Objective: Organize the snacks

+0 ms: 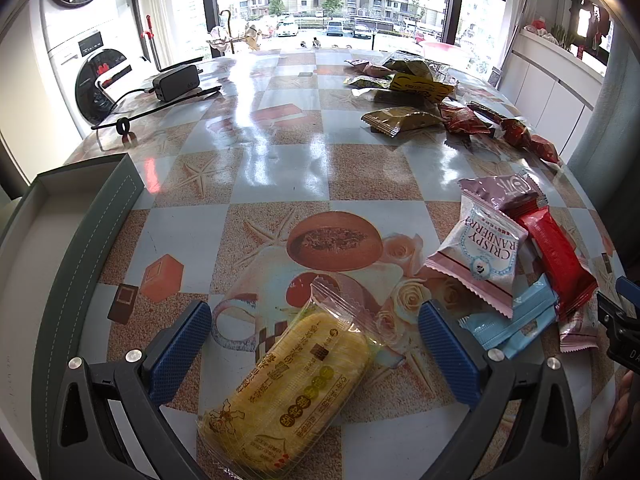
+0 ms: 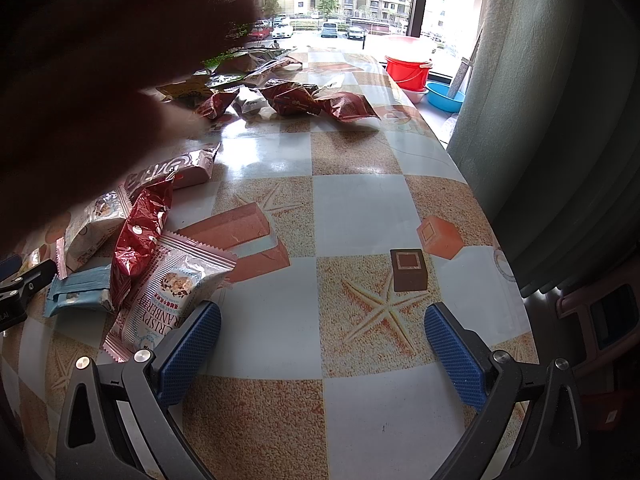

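Starting: left gripper is straddling the yellow cake, jaws spread
Right gripper: spread, gripping nothing
Box: near left, looking bare; snacks are lying unsorted

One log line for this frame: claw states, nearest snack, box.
left claw open, straddling yellow cake packet | right claw open over bare tablecloth | green box left, empty where visible

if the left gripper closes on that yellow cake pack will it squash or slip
The yellow cake pack looks soft, so a hard squeeze would probably dent it. Its glossy clear wrapper may slide on the shiny table. The left gripper stands open around it.
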